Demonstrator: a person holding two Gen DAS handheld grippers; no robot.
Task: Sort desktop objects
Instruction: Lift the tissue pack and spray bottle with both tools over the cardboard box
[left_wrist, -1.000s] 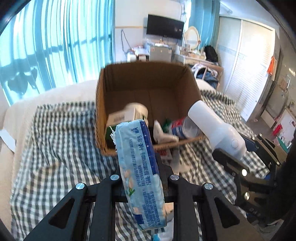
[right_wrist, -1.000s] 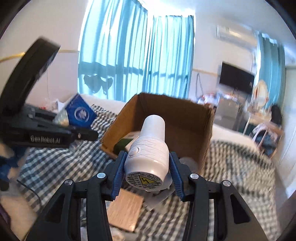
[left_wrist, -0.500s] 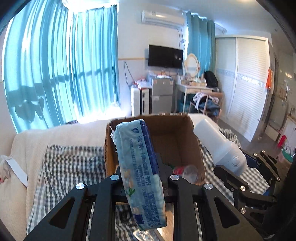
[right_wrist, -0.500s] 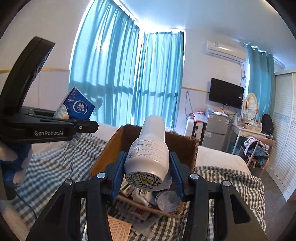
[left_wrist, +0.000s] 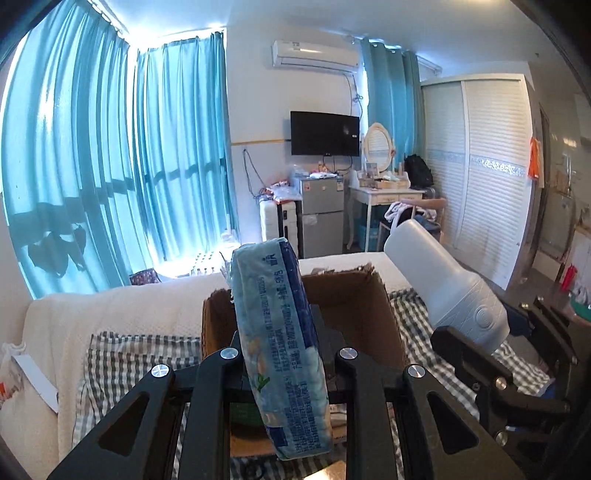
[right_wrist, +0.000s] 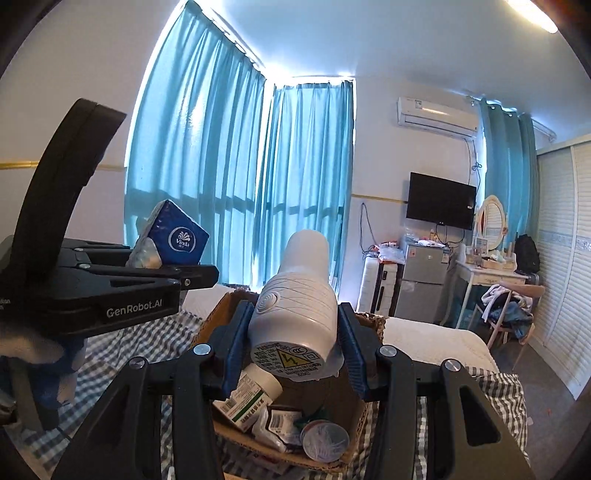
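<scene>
both grippers are clamping loads, left gripper (left_wrist: 284, 360) on the tissue pack (left_wrist: 282, 347), right gripper (right_wrist: 291, 354) on the white device (right_wrist: 295, 306), so you are risking a collision over the cardboard box (right_wrist: 221, 314).

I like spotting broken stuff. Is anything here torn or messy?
Yes. The cardboard box has a ragged, torn top edge at its back corner. Inside, a medicine box, crumpled packets and a round lid lie jumbled at angles. The tissue pack and white appliance are held above it, undamaged.
</scene>
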